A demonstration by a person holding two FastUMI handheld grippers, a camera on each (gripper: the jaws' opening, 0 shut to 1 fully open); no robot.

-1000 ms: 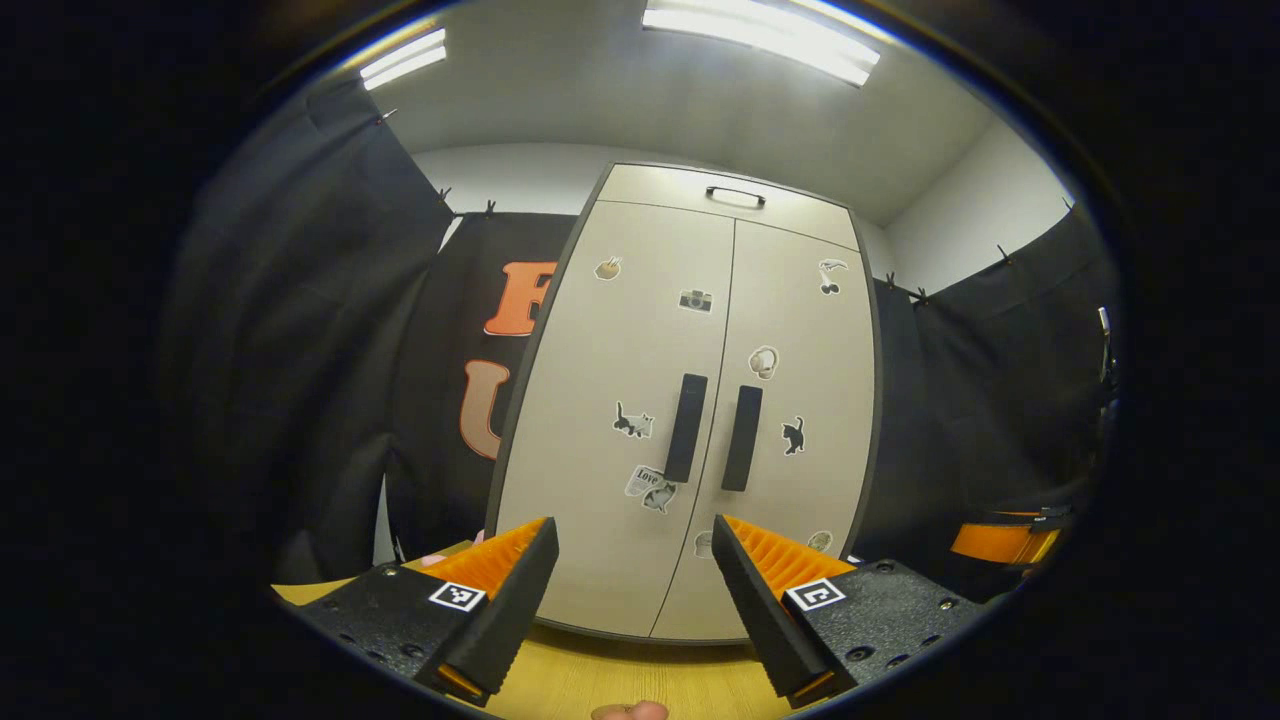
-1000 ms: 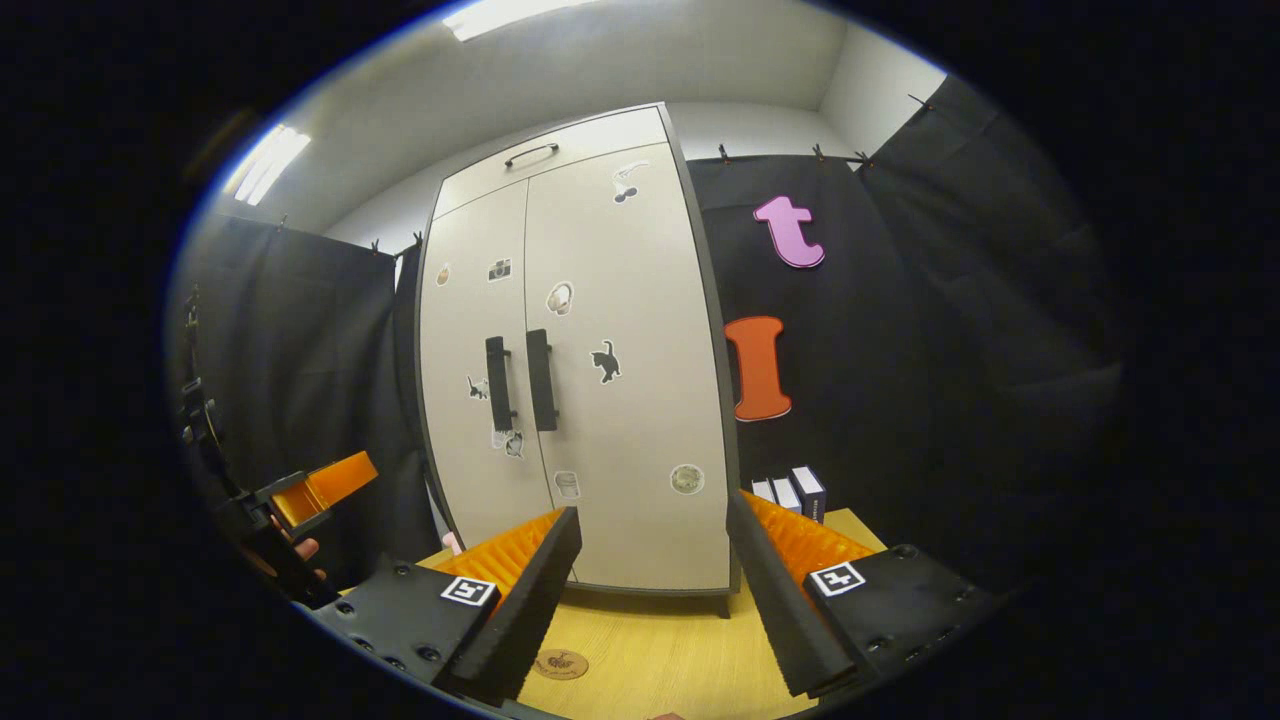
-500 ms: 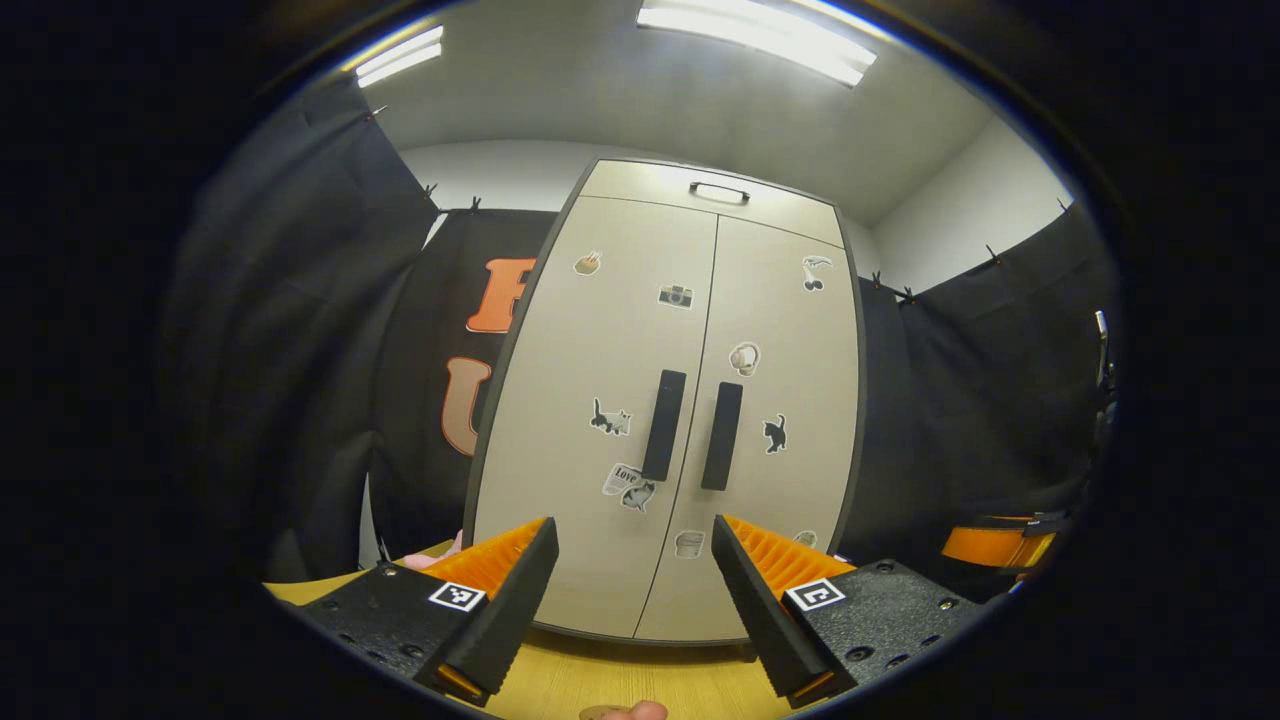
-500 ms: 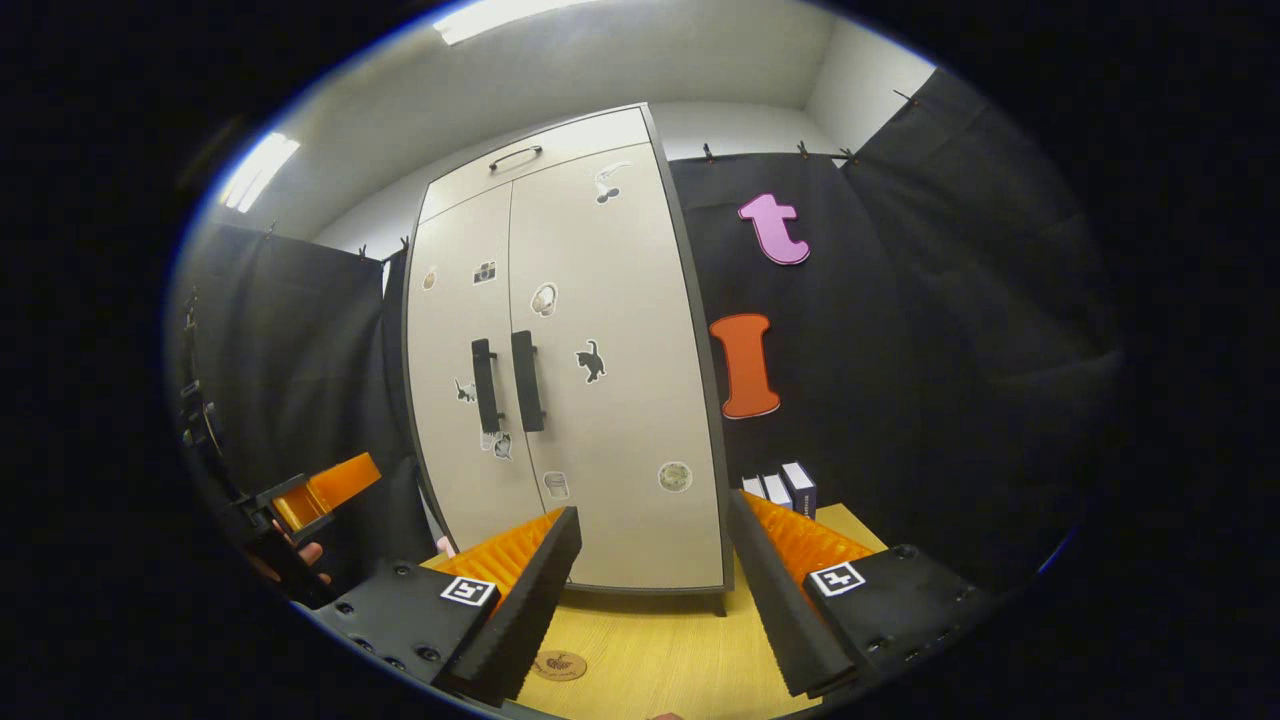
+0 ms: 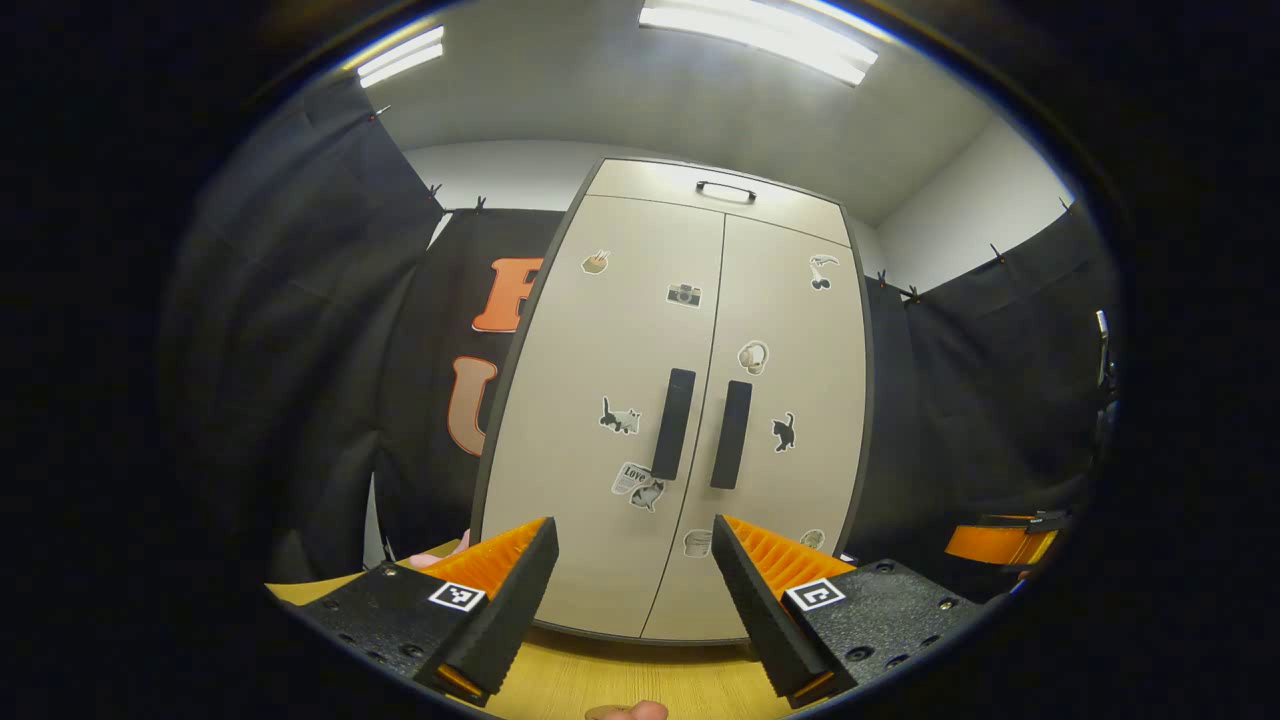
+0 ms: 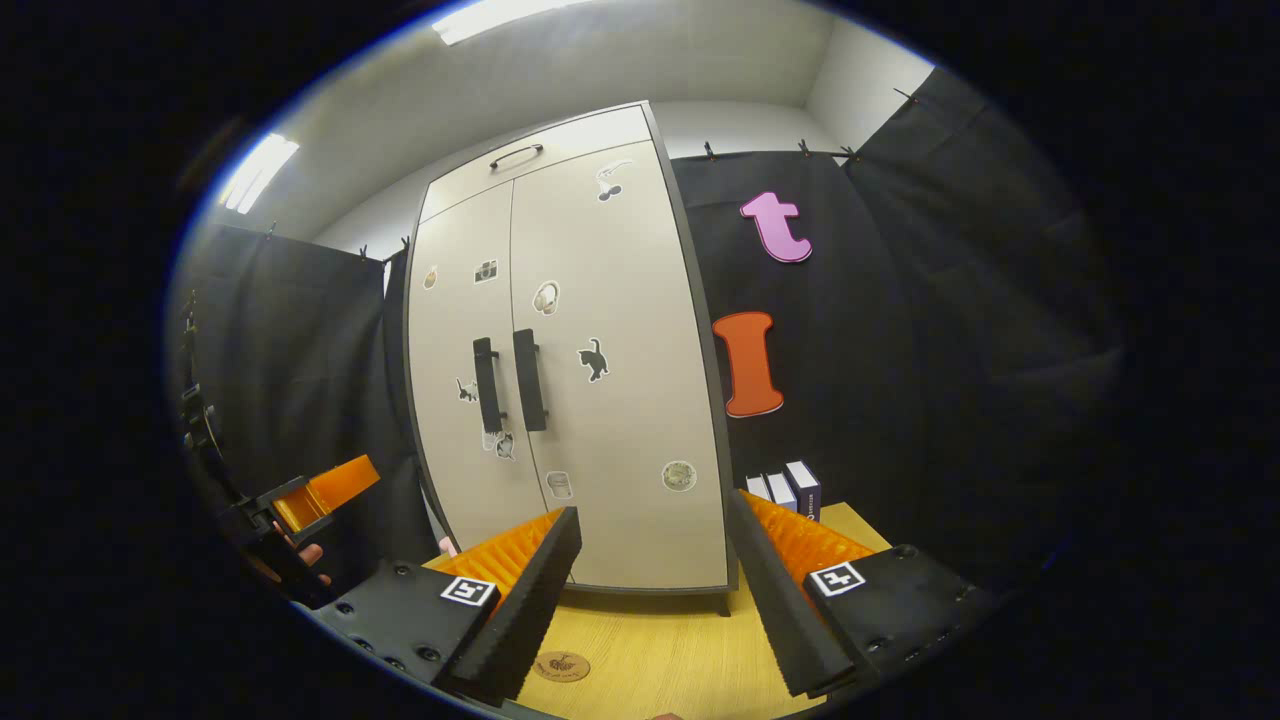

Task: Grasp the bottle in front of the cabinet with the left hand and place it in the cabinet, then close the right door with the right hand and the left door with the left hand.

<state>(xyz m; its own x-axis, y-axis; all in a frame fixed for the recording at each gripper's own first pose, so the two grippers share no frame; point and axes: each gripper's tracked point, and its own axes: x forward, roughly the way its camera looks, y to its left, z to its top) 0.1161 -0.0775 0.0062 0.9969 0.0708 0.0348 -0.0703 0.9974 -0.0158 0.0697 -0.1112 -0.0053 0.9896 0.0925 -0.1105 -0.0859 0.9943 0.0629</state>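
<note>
The left gripper (image 5: 625, 600) is wide open and holds nothing. Its two fingers (image 5: 500, 620) point at the cabinet (image 5: 680, 400), with a gap between them. The right gripper (image 6: 650, 600) is wide open too, and it holds nothing.

In the right gripper view, the left gripper (image 6: 310, 495) shows far off on the left, with a bit of the hand (image 6: 300, 553) that holds it. In the left gripper view, a piece of the right gripper (image 5: 1000, 540) shows at the far right edge.

Both grippers hang over a yellow wooden surface (image 6: 660, 650). The cabinet stands on it, just past the fingers. It is tall and pale. Its left door (image 5: 600, 420) and right door (image 5: 790, 420) are both shut. Two dark handles (image 5: 673, 424) stand side by side in the middle, one on each door. Small stickers (image 5: 620, 417) are spread over both doors, and some of them are cats. Another small handle (image 5: 726, 190) sits at the top of the cabinet.

I cannot see the bottle, and there is nothing standing in front of the doors.

A small round brown thing (image 6: 561, 664) lies on the surface near the right gripper. Some small boxes (image 6: 790, 487) stand to the right of the cabinet, by the black cloth wall (image 6: 950, 350). Long lights (image 5: 760, 35) shine on the ceiling.
</note>
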